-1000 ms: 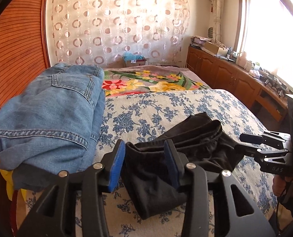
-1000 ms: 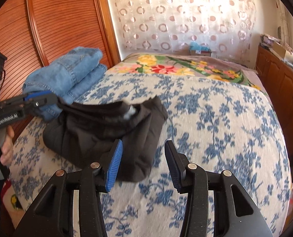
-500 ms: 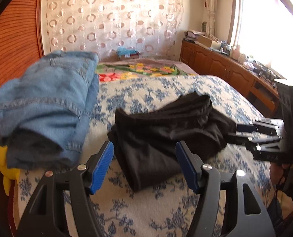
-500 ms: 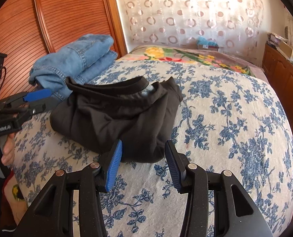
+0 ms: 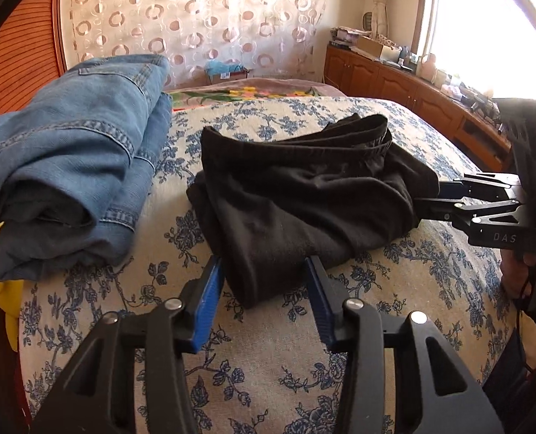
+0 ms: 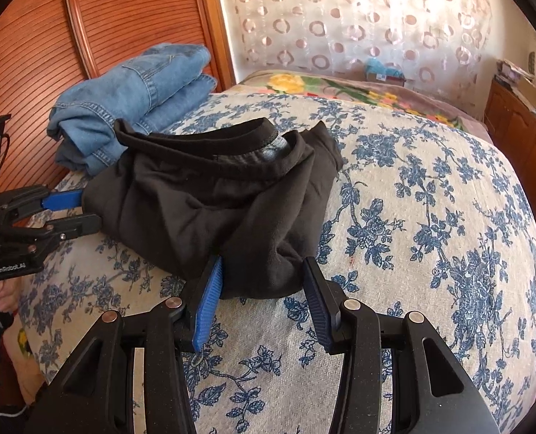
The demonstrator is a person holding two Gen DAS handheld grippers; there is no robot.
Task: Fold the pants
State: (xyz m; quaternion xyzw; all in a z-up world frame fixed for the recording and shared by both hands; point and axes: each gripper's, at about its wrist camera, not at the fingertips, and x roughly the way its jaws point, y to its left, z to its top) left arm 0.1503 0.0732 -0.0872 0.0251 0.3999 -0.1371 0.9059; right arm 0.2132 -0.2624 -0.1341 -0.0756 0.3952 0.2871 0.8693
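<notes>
The black pants (image 5: 304, 195) lie folded in a loose bundle on the blue-flowered bedspread (image 5: 268, 361), waistband up at the far side. They also show in the right wrist view (image 6: 213, 202). My left gripper (image 5: 264, 300) is open, its blue pads either side of the bundle's near edge. It shows from the side in the right wrist view (image 6: 83, 209). My right gripper (image 6: 262, 293) is open at the opposite end of the bundle. It shows in the left wrist view (image 5: 434, 195), fingers at the fabric's edge.
Folded blue jeans (image 5: 72, 159) lie at the left against the wooden headboard (image 6: 87, 36). A flowered blanket (image 6: 340, 86) lies beyond. Wooden cabinets (image 5: 394, 86) run along the right under a bright window. Something yellow (image 5: 0, 282) hangs off the bed's left edge.
The left gripper let go of the pants, which dropped onto the bed as a bundle. Both grippers came down low to the bundle's ends, jaws open around its edges.
</notes>
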